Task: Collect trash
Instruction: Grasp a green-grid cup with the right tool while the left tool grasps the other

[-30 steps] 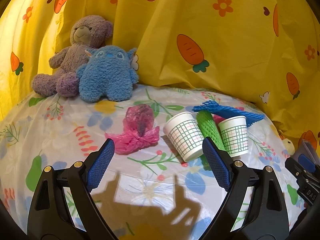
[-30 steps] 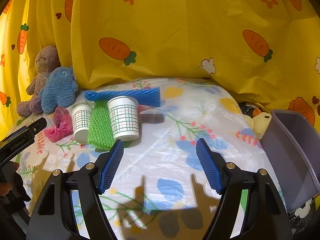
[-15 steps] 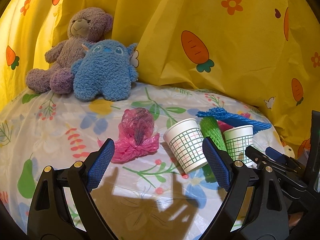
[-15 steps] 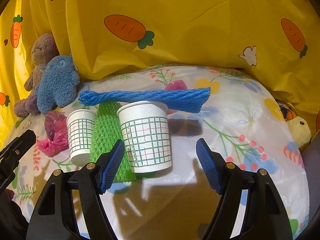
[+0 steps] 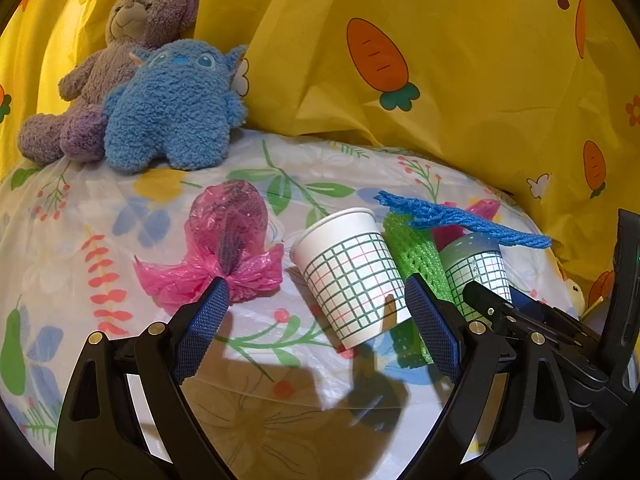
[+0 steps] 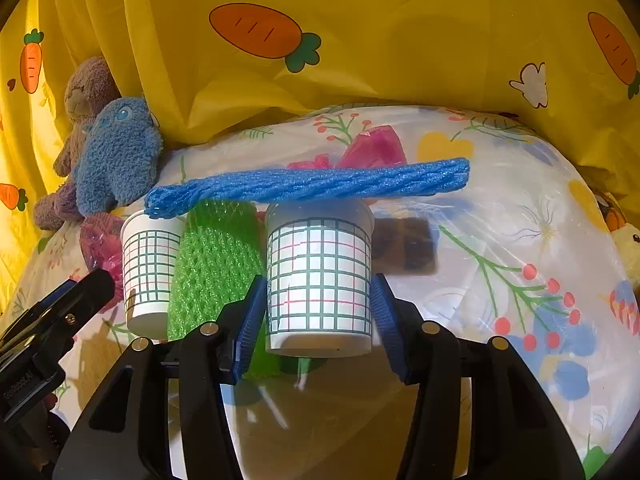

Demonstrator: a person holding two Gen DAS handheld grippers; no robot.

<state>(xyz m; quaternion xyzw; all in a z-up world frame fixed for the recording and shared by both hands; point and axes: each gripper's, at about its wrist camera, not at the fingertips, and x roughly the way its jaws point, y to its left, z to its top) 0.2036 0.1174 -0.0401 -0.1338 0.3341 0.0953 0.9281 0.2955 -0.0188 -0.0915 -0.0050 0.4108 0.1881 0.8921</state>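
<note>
On the flowered tabletop [image 6: 520,240], right tongs [image 6: 318,312] now closed in around the nearer paper cup [image 6: 319,276], blue pads flanking its lower wall on both sides and apparently touching; a second ago well short of it and spread wide. Cup upright, base on the cloth, blue foam net [image 6: 308,184] lying across its rim. Means first piece of trash about to be taken: a grip looks made or nearly made, no lift yet.

Beside that cup, green foam net [image 6: 216,264], then a second paper cup [image 6: 150,272], leaning toward the left wrist camera. Left tongs [image 5: 316,320] wide open and holding nothing, moved closer to this second cup [image 5: 354,280] and the pink plastic bag [image 5: 224,252] than before, right pad just beside the cup's wall. Another scrap of pink plastic [image 6: 372,146] behind the blue net.

Likely snag on lifting: blue net sliding off the rim. Plush toys [image 5: 160,100] at the back edge against the yellow curtain [image 5: 460,80], untouched, not trash.
</note>
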